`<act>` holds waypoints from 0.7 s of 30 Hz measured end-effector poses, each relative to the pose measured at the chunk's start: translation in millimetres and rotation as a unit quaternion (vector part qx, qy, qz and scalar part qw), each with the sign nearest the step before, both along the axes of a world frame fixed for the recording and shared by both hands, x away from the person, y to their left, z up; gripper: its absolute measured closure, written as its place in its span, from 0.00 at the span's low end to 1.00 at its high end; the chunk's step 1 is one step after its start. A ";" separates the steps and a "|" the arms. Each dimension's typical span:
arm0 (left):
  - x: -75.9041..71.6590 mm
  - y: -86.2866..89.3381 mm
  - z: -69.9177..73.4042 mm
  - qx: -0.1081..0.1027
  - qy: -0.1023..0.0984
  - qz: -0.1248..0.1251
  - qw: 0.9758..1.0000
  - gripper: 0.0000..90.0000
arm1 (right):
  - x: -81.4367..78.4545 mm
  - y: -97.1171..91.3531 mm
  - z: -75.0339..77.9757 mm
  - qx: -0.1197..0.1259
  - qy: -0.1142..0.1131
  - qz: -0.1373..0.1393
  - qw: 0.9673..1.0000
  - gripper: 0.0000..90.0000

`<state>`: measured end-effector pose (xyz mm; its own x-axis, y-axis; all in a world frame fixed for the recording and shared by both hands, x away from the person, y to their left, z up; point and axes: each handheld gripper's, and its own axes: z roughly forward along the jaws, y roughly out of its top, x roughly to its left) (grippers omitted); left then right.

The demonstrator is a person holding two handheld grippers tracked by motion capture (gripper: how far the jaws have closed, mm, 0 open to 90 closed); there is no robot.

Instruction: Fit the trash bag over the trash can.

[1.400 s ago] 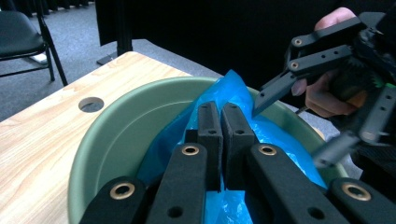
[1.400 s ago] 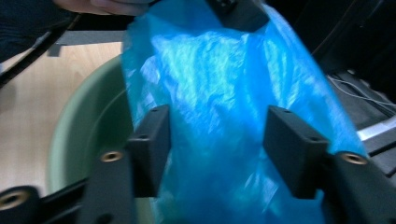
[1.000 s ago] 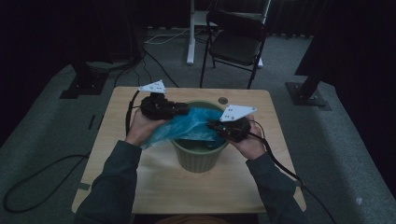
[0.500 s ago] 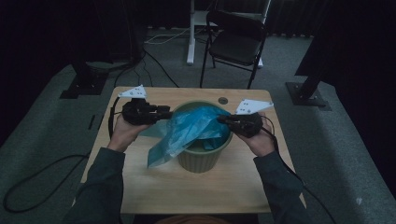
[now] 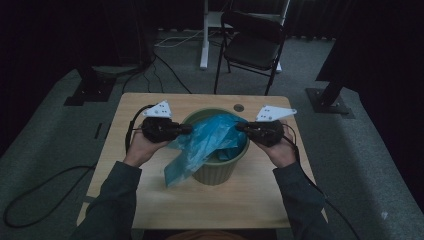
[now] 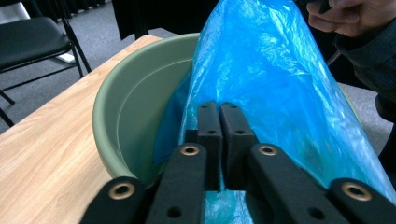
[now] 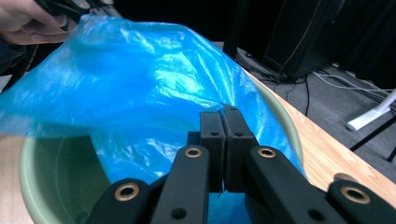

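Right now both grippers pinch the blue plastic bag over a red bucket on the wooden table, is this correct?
Not quite: the bucket is green, not red, as the high view shows. The rest holds: the left gripper and the right gripper both pinch the blue plastic bag over it on the wooden table.

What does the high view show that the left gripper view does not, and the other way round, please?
The high view alone shows the left gripper from outside, both forearms, the whole table and the bag's tail hanging over the bin's near rim. The left gripper view alone shows the jaws pressed together on the blue bag and the bin's bare inner wall. Both share the green bin, the bag and the black chair.
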<state>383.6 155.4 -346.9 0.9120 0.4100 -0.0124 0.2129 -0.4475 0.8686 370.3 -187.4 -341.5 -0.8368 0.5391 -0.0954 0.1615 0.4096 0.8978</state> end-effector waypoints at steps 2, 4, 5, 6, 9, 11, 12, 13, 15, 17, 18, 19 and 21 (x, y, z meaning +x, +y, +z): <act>-0.7 2.1 0.6 0.004 -0.004 0.003 1.000 0.99 | 0.7 -2.0 0.3 0.002 0.000 -0.004 1.000 0.98; -1.2 3.3 0.8 0.003 -0.005 0.006 1.000 0.99 | 1.1 -3.2 0.4 0.004 0.001 -0.006 1.000 0.98; -1.2 3.3 0.8 0.003 -0.005 0.006 1.000 0.99 | 1.6 -4.4 0.5 0.005 0.002 -0.009 1.000 0.98; -1.9 7.1 1.8 0.003 -0.008 0.012 1.000 0.99 | 2.8 -7.0 0.2 0.008 0.004 -0.014 1.000 0.98; -3.1 11.4 2.9 0.001 -0.013 0.021 1.000 0.99 | 3.7 -8.6 -0.4 0.006 0.005 -0.018 1.000 0.99; -3.2 15.2 4.7 -0.003 -0.015 0.028 0.999 0.99 | 4.1 -9.5 -1.0 0.003 0.009 -0.021 1.000 1.00; -3.2 15.6 5.3 -0.006 -0.015 0.030 0.999 0.99 | 4.4 -9.8 -1.1 0.003 0.010 -0.022 1.000 1.00; -3.2 15.6 5.3 -0.006 -0.015 0.030 0.999 0.99 | 4.4 -10.1 -1.0 0.004 0.011 -0.022 1.000 0.99; -3.2 14.5 7.2 -0.004 -0.019 0.034 0.999 0.99 | 3.5 -10.1 -0.1 0.005 0.010 -0.018 1.000 0.97; -2.5 13.5 7.9 -0.005 -0.020 0.038 0.999 0.99 | 2.0 -10.2 1.0 0.003 0.011 -0.008 1.000 0.89; -2.5 13.5 7.9 -0.005 -0.020 0.038 0.999 0.99 | 1.4 -10.5 1.2 0.003 0.011 -0.006 1.000 0.87; -1.5 13.3 8.6 -0.006 -0.020 0.040 0.999 0.99 | 0.3 -11.8 1.5 0.004 0.012 0.002 1.000 0.83; -1.2 13.2 8.5 -0.006 -0.020 0.041 0.999 0.99 | -1.4 -14.5 1.8 0.004 0.015 0.015 1.000 0.78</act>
<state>382.4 168.6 -338.5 0.8750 0.4838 0.0173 0.2143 -0.4190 0.8823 368.9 -201.9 -339.7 -0.8554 0.5138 -0.0656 0.1763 0.4078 0.8959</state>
